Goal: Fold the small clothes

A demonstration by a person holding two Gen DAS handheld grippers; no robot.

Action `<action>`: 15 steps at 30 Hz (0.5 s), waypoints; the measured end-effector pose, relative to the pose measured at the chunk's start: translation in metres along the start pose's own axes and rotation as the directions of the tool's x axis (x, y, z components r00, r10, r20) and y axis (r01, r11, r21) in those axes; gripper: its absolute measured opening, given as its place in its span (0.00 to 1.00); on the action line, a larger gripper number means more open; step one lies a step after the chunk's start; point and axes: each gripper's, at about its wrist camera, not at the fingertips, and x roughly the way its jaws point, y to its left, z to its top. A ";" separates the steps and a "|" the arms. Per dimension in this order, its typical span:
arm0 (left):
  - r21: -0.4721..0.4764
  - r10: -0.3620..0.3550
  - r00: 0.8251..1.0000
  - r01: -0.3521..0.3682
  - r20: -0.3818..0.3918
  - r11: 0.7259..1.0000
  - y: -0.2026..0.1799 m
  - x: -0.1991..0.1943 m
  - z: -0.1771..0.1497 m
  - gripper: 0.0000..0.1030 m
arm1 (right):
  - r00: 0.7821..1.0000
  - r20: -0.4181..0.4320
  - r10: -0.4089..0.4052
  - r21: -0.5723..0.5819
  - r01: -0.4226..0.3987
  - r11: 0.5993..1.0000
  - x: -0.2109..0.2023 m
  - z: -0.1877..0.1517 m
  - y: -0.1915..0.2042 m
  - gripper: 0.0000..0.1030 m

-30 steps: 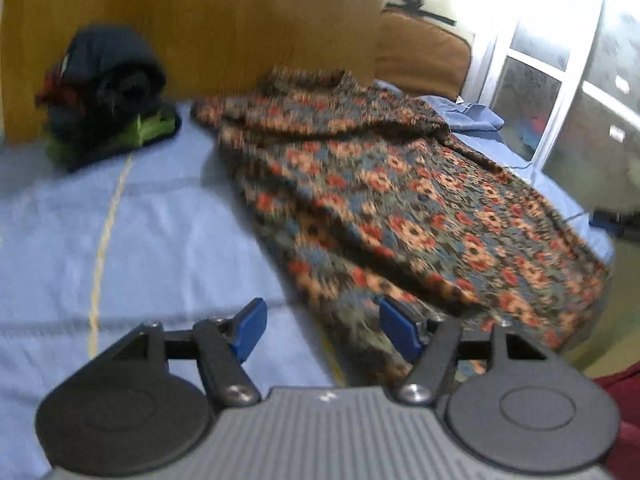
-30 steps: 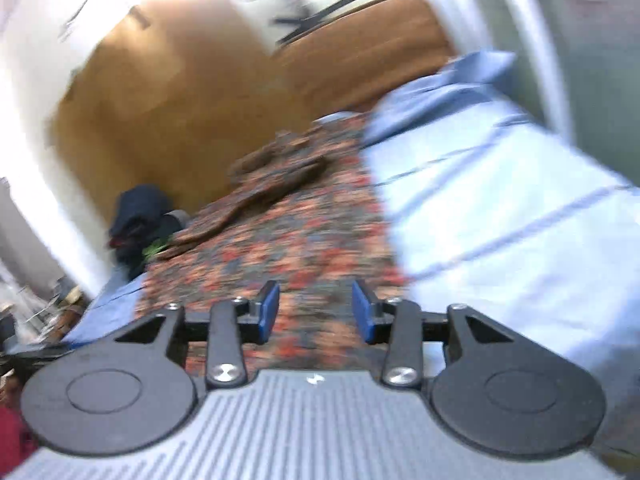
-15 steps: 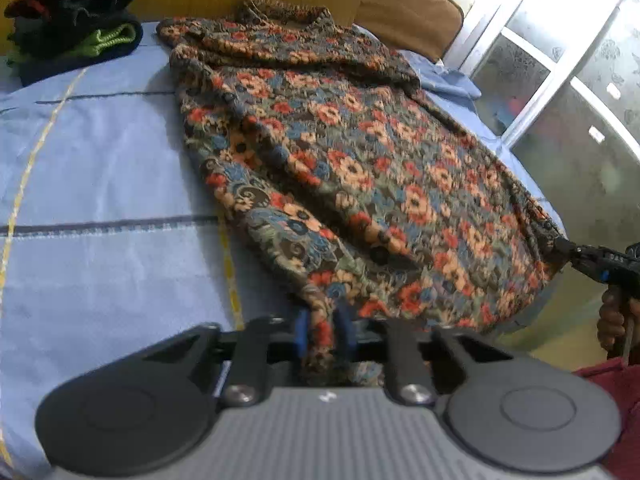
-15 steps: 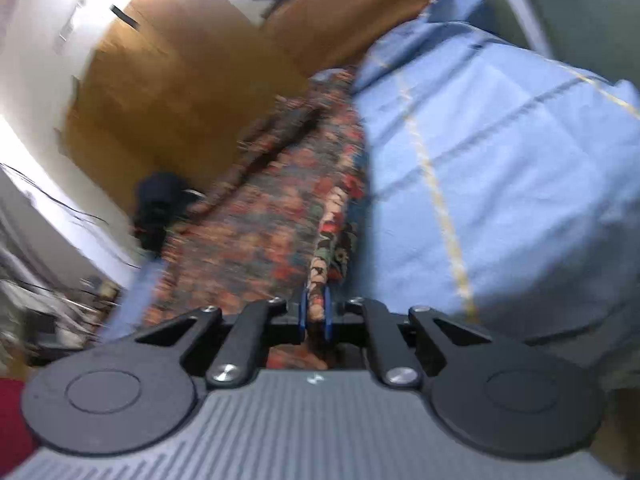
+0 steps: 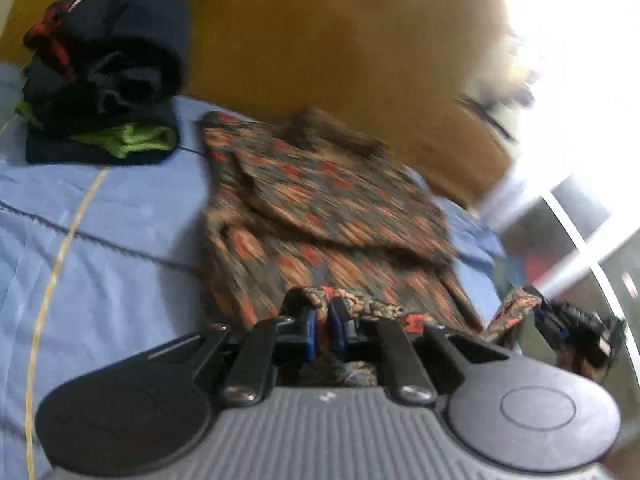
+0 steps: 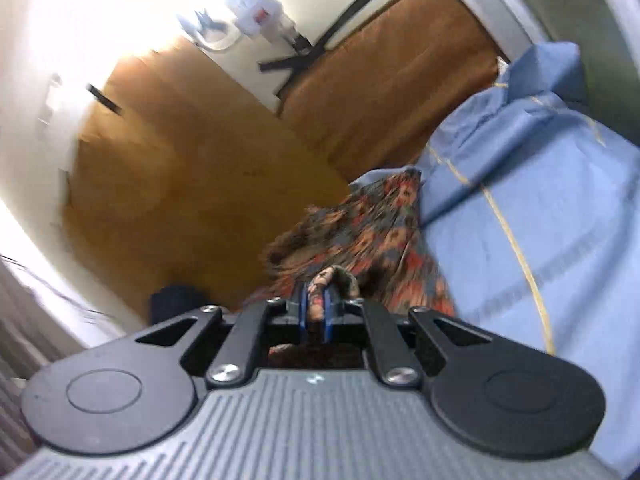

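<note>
- Pile of folded dark clothes (image 5: pixel 104 76): sits at the far left corner of the bed (image 5: pixel 100 240), against the brown headboard (image 5: pixel 320 40) — well apart from the work area.
- Left hand-held gripper (image 5: pixel 323 330): pads pressed together, pinching the near hem of the floral garment (image 5: pixel 320 208).
- Floral garment: lies on the blue bedsheet along the right side of the bed, long axis running from the near hem away toward the headboard. It lies straight ahead of both hand-held grippers; the far part appears already doubled over.
- Right hand-held gripper (image 6: pixel 315 311): pads pressed together on the other near corner of the same hem. It shows at the right edge of the left wrist view, level with the left one.
- Judgement: the hem is held at two corners, neither hand nearer, so the coming move is likely a carry forward along the long axis.
- Open room — bare sheet to the left; the right bed edge is close, little margin there.
</note>
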 end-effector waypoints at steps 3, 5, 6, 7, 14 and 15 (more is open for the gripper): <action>-0.089 0.134 0.991 -0.136 -0.026 0.987 0.025 0.040 0.026 0.38 | 0.989 -0.004 -0.145 -0.095 0.144 0.985 0.059 0.008 -0.007 0.25; -0.129 0.176 0.984 -0.176 -0.009 0.976 0.038 0.045 0.029 0.41 | 0.968 -0.018 -0.251 -0.106 0.248 0.963 0.076 0.007 -0.014 0.52; -0.135 0.140 0.990 -0.138 0.005 0.981 0.042 0.041 0.027 0.46 | 0.969 -0.003 -0.247 -0.101 0.245 0.964 0.072 0.005 -0.016 0.54; -0.134 0.117 0.993 -0.112 0.029 0.985 0.045 0.034 0.025 0.52 | 0.978 0.012 -0.208 -0.107 0.208 0.972 0.065 0.002 -0.017 0.54; 0.008 0.131 0.982 -0.134 0.133 0.991 0.023 0.018 0.008 0.71 | 0.990 0.056 -0.132 -0.161 0.139 0.977 0.033 -0.019 -0.003 0.57; 0.061 0.137 0.981 -0.147 0.134 0.987 0.011 0.022 0.004 0.71 | 0.994 0.033 -0.102 -0.150 0.106 0.983 0.037 -0.020 0.003 0.57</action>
